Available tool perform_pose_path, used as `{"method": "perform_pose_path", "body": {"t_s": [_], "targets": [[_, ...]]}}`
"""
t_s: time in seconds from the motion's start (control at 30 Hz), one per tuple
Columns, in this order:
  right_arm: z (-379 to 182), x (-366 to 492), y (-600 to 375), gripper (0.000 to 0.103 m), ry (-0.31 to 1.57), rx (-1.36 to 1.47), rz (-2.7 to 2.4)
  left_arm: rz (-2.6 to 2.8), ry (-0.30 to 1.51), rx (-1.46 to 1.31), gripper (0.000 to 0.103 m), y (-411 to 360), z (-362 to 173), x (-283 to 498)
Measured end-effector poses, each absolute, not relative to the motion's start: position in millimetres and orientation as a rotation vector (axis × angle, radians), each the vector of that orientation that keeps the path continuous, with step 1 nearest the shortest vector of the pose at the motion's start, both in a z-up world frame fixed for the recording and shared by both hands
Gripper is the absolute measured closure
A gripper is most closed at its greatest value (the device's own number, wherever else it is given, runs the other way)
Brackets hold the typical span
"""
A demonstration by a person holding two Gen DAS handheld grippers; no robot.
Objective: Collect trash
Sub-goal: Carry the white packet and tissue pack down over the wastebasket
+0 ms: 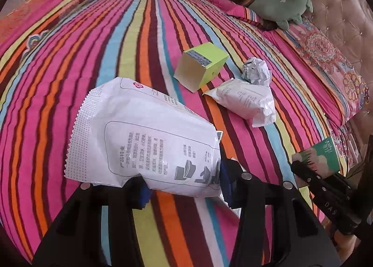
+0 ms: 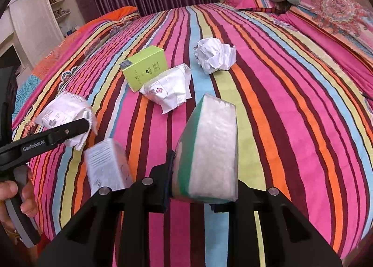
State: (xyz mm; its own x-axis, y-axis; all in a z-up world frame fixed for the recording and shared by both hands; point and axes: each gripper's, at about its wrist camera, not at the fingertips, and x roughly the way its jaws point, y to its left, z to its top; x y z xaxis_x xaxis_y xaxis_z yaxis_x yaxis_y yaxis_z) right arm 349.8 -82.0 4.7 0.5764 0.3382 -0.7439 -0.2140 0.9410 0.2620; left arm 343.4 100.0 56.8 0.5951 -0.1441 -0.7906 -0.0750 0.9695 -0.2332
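Striped bed [image 2: 279, 104]: surface for all trash.
Left gripper [image 1: 181, 187]: clamped on a white printed wrapper [image 1: 144, 136], lifted off the bed.
Right gripper [image 2: 200, 194]: clamped on a green-and-white tissue pack [image 2: 209, 150], also raised.
Loose on the bed beyond: lime-green carton [image 2: 146, 69], touching a second white wrapper [image 2: 167, 87]; crumpled paper ball [image 2: 214, 55] near them.
Small white printed box [image 2: 107, 166], beside the right gripper.
Far end: green plush toy [image 1: 277, 3] on a pillow [image 1: 237, 10].
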Motion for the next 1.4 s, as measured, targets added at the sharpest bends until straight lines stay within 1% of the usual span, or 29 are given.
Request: {"method": "perform_pose_path", "body": {"t_s": [0.27,0.57,1.0,1.27,1.4], "targets": [[19,317,-98,0.080,0.871,0.162,0.281,-0.015,0.896,-0.252,0.057,104,73,300],[20,256,-106,0.080,0.876,0.191,0.296,-0.023,0.893,-0.225,0.057,92,73,214],[8,146,-92,0.080,0.908,0.193,0.352,-0.043,0.942,-0.172,0.056,52,47,72],[-12,109,-79,0.080,0.981,0.165,0.376,-0.051,0.993,-0.140,0.056,34,22,27],[-32,97,-72,0.080,1.066,0.164,0.381,-0.064,1.081,-0.168,0.056,26,-7,18]]}}
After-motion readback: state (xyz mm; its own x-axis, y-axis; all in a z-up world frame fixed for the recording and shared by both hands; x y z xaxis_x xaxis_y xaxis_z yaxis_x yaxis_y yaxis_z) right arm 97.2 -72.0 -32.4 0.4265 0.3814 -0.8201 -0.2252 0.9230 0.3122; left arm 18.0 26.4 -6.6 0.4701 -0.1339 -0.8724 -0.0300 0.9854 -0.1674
